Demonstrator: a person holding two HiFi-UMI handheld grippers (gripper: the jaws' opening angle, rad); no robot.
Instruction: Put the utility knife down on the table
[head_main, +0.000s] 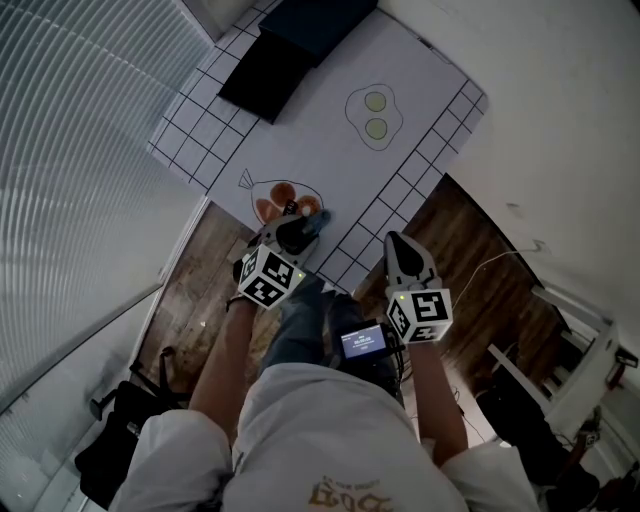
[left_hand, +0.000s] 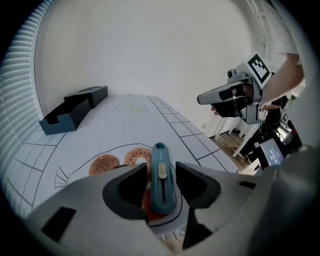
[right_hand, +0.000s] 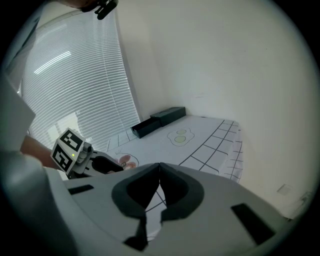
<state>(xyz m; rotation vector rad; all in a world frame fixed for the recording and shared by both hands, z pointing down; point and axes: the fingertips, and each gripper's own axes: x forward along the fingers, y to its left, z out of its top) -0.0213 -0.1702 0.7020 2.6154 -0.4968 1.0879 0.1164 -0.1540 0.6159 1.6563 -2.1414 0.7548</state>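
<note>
A teal utility knife (left_hand: 162, 180) with a pale slider lies on the white table mat (left_hand: 115, 135), on the drawn fish with its orange rounds (left_hand: 105, 164). My left gripper (left_hand: 161, 172) straddles it with its jaws apart; a gap shows on the right side and the pads do not press on it. In the head view the knife (head_main: 318, 218) pokes out ahead of the left gripper (head_main: 300, 225) at the table's near edge. My right gripper (head_main: 400, 245) hovers beside the table corner over the wooden floor, its jaws meeting at the tips (right_hand: 159, 170) with nothing between them.
A dark open box (head_main: 290, 50) sits at the far end of the mat (head_main: 300, 130), with a drawn fried egg (head_main: 375, 113) near it. Window blinds (head_main: 70, 150) run along the left. White furniture (head_main: 590, 350) stands at the right on the wooden floor.
</note>
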